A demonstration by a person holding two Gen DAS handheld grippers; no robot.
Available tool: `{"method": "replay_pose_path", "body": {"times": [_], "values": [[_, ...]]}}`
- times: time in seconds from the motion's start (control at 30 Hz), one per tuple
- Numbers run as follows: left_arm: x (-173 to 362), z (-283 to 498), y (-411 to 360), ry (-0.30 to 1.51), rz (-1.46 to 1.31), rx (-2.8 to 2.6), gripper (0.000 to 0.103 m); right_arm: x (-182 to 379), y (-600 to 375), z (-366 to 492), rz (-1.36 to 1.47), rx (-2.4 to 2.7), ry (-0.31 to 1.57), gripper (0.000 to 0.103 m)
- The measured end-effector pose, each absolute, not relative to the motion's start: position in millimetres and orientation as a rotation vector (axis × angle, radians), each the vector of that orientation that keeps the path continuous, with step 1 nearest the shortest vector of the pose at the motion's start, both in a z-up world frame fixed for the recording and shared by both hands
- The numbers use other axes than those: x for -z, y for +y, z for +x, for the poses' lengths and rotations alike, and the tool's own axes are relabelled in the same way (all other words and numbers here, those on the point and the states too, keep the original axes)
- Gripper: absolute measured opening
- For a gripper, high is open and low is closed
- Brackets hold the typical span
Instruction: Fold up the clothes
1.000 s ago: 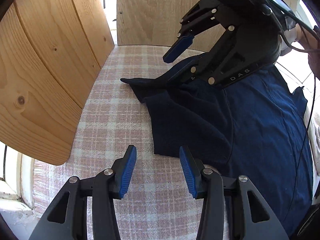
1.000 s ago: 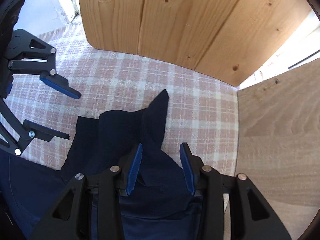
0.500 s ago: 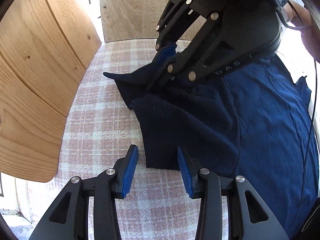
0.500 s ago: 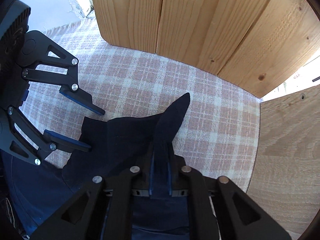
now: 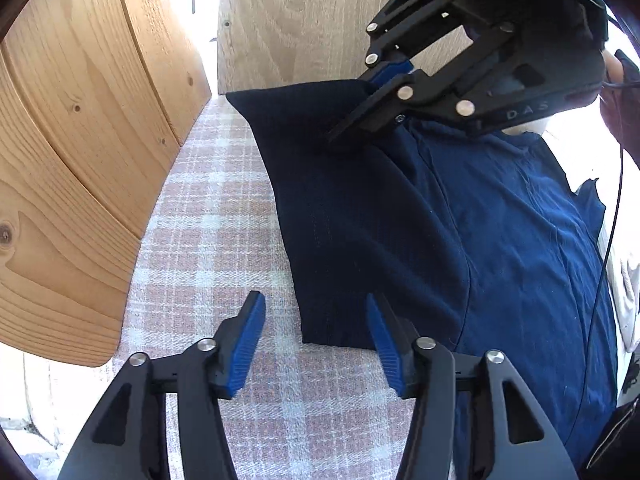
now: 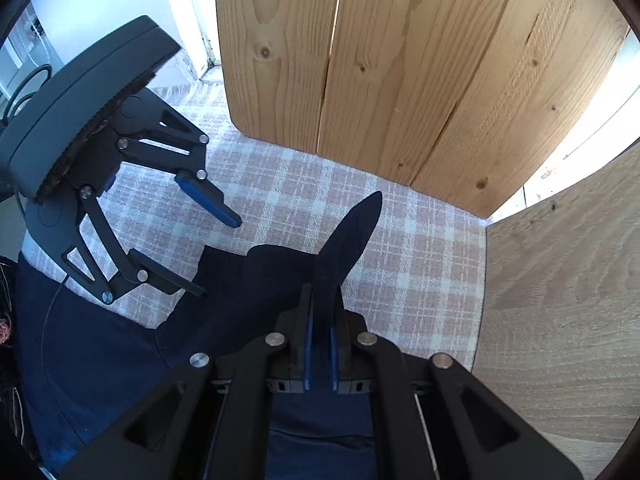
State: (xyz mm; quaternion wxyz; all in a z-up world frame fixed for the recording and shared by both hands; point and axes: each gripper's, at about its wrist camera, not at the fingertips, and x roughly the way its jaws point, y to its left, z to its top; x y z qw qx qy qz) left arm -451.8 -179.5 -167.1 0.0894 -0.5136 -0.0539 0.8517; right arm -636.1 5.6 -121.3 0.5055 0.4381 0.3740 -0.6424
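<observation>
A navy blue garment (image 5: 460,232) lies on a pink and white checked cloth (image 5: 224,248). My right gripper (image 6: 320,344) is shut on the garment's far corner (image 6: 344,240) and holds that edge lifted off the cloth. The same right gripper (image 5: 384,80) appears in the left wrist view, clamped on the raised fabric. My left gripper (image 5: 316,332) hovers over the garment's near corner (image 5: 336,328). Its jaws are opening, and the corner lies below them with no pad pressing on it. The left gripper (image 6: 208,240) also shows at left in the right wrist view.
Pine boards (image 5: 80,152) stand along the left of the cloth and a paler wooden panel (image 5: 304,20) closes the far end. In the right wrist view the pine boards (image 6: 400,80) stand ahead and the pale panel (image 6: 560,300) to the right. A hand (image 5: 620,92) holds the right gripper.
My right gripper closed on the garment's far corner and rose, pulling that edge up and taut. My left gripper narrowed, then widened again, staying over the near corner.
</observation>
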Motion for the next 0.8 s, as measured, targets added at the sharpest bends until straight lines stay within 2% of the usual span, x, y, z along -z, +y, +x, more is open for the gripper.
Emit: {"method": "replay_pose_path", "body": {"times": [0.17,0.37,0.53,0.57,0.63,0.8], "values": [[170,-464,-178,-0.164,-1.511,-2.490,0.056,103,12,-629,1.009,1.552,0.878,0.006],[170,-485,-189,-0.282,-1.457,-2.456,0.062,91,23,-625,0.973,1.559,0.876,0.006],[180,-503,-184,-0.273,-1.486,-2.406,0.063,82,29,-622,0.940,1.568,0.867,0.006],[182,-504,-183,-0.277,-1.488,-2.395,0.061,81,30,-624,0.935,1.576,0.866,0.006],[182,-502,-183,-0.272,-1.488,-2.402,0.052,81,33,-629,0.938,1.594,0.858,0.006],[179,-493,-179,-0.104,-1.584,-2.439,0.050,94,31,-643,1.006,1.609,0.865,0.006]]}}
